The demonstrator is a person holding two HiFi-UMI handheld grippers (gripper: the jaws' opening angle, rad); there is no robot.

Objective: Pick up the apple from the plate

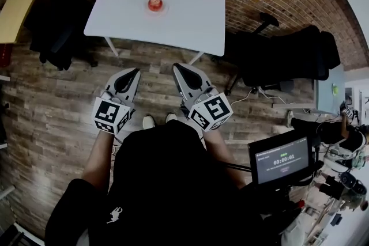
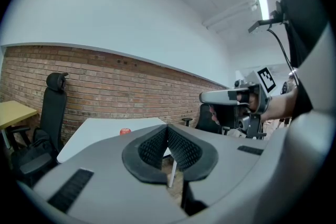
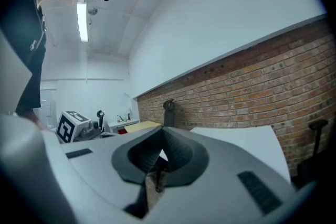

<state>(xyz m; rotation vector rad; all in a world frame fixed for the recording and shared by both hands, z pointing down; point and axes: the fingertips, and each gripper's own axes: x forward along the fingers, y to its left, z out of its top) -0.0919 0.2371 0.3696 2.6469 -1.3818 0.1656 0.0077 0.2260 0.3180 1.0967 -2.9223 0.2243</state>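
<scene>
A red apple sits on a small plate near the far middle of the white table. In the left gripper view the apple shows small, just past the jaws on the table. My left gripper is shut and empty, held over the wooden floor well short of the table. Beside it my right gripper is shut and empty too, level with the left. In the right gripper view the gripper has its pads together, with the table beyond.
A black office chair stands right of the table, another dark chair at its left. A yellow desk is at far left. A screen on a stand is at my lower right. Brick wall runs behind the table.
</scene>
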